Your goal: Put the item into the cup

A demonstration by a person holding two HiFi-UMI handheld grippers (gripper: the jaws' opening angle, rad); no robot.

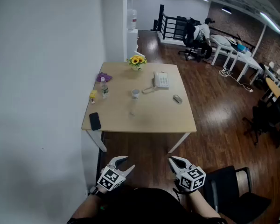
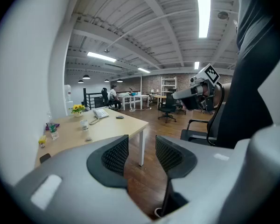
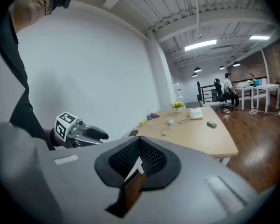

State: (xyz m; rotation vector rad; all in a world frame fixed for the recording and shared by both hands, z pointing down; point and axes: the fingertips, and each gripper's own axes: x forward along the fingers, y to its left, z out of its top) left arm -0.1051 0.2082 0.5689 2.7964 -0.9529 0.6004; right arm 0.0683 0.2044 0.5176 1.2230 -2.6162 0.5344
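Note:
A small white cup (image 1: 136, 93) stands near the middle of the pale wooden table (image 1: 154, 118); it also shows in the left gripper view (image 2: 85, 124) and the right gripper view (image 3: 170, 121). A small pale item (image 1: 132, 112) lies on the table in front of the cup. Both grippers hang well short of the table's near edge. My left gripper (image 1: 122, 164) is open with nothing between its mesh pads (image 2: 115, 155). My right gripper (image 1: 177, 164) has its pads (image 3: 151, 157) pressed together and holds nothing.
On the table are yellow flowers (image 1: 137, 61), a white telephone (image 1: 161, 79), a mouse (image 1: 177, 98), a bottle (image 1: 104, 88) and a black phone (image 1: 94, 121). A white wall runs along the left. A black chair (image 1: 233, 185) stands at my right. A person (image 1: 203, 34) sits far back.

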